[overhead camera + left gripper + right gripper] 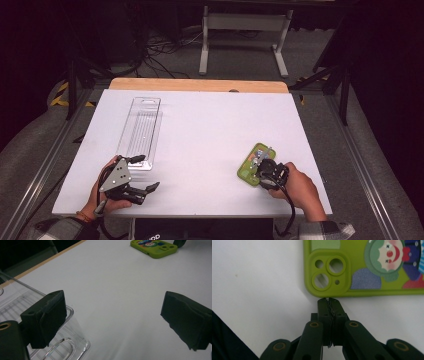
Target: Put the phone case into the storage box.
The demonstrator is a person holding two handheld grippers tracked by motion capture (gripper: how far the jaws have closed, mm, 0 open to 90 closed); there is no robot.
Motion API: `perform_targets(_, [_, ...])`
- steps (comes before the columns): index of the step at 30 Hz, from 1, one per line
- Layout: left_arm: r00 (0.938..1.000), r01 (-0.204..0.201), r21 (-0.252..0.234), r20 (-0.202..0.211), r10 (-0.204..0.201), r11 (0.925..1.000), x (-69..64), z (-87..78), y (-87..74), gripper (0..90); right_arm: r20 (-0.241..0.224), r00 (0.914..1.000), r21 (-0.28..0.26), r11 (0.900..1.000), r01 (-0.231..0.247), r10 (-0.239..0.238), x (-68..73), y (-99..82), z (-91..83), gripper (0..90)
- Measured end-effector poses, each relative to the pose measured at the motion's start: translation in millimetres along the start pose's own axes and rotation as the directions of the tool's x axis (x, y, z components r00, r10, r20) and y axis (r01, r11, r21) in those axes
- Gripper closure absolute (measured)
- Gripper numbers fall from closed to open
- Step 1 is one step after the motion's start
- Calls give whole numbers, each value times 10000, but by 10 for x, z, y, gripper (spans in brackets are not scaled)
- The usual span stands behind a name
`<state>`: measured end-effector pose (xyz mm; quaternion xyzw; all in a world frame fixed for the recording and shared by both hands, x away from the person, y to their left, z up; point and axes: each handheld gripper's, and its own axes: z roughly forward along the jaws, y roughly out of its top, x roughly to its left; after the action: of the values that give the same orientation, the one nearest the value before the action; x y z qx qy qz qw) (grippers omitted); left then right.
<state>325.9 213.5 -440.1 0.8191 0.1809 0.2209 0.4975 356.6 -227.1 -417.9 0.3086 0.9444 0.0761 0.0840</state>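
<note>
On the white table I hold the right gripper clenched with nothing in it, tips against the green phone case's edge at the near right. I judge a nudge comes next. The left gripper gapes beside the clear tray.

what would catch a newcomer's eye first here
The lime green phone case with a clown picture, lying on the white table near its right front. The shut right claw sits at its edge. A clear plastic tray lies at the left, by the open left claw.
</note>
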Motion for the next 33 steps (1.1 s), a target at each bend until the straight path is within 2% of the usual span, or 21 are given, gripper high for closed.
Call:
perform_targets(10, [10000,11,75,-85,-10,10000,-5,12,-2,70,239,9992,-229,9992,323,-317,55,234,69,885])
perform_targets(19, [10000,-39,155,58,38,9999,-1,18,-9,70,416,9984,-637,9971,406,-380,53,432,127,887])
perform_targets(25, [9999,59,166,89,-60,9998,-5,26,-13,69,591,9976,-822,9957,422,-373,50,513,158,885])
perform_targets(29, [9999,-29,127,132,27,9999,0,22,-10,67,524,9976,-1061,9930,516,-462,33,554,175,878])
perform_targets(33, [9997,74,76,223,-75,9999,-2,16,-14,65,552,9973,-1266,9905,541,-474,25,557,180,864])
